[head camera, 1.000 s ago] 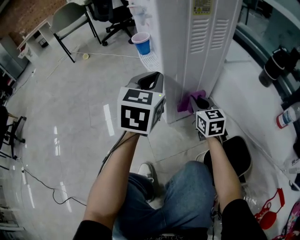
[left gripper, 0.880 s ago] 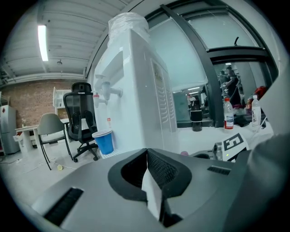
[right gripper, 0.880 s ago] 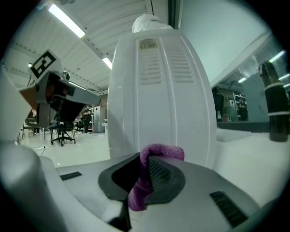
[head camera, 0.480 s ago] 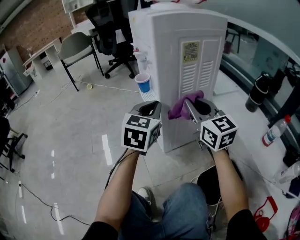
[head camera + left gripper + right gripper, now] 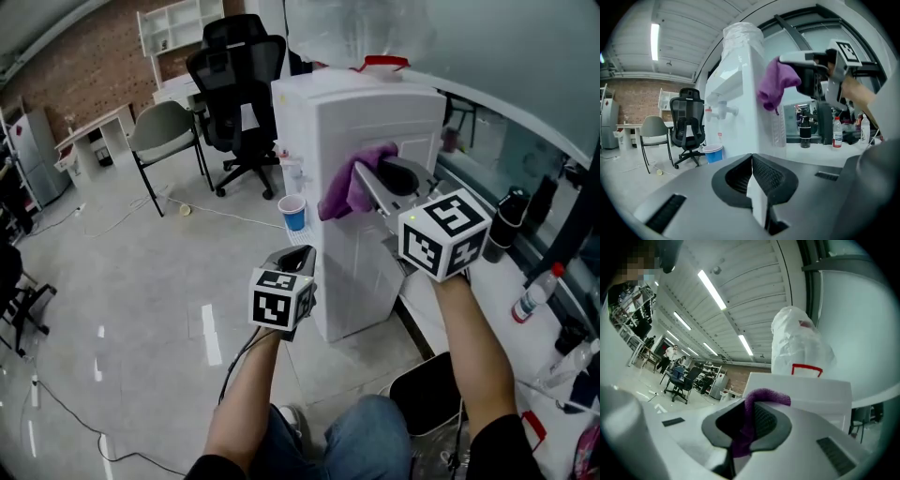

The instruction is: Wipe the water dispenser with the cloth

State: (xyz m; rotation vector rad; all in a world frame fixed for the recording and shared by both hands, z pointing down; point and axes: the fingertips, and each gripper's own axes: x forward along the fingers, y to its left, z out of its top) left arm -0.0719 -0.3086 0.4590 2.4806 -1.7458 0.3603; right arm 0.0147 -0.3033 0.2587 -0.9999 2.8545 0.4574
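Observation:
The white water dispenser point(image 5: 375, 178) stands ahead of me, its bottle wrapped in clear plastic point(image 5: 797, 343). My right gripper point(image 5: 364, 176) is shut on a purple cloth point(image 5: 347, 183) and holds it against the dispenser's upper side, just under the top edge. In the right gripper view the cloth point(image 5: 757, 401) bulges out between the jaws, with the dispenser's top point(image 5: 811, 392) right behind. My left gripper point(image 5: 298, 255) hangs lower, in front of the dispenser's side, shut with nothing in it. The left gripper view shows the cloth point(image 5: 776, 89) hanging from the right gripper point(image 5: 801, 61).
A blue paper cup point(image 5: 293, 214) sits under the taps. A black office chair point(image 5: 239, 84) and a grey chair point(image 5: 164, 131) stand behind on the left. Bottles point(image 5: 532, 295) stand on the counter at right. A black bin point(image 5: 427, 398) is by my knee.
My right gripper has carried the cloth from the dispenser's foot up its side to near the top. The left gripper has stayed low and shut.

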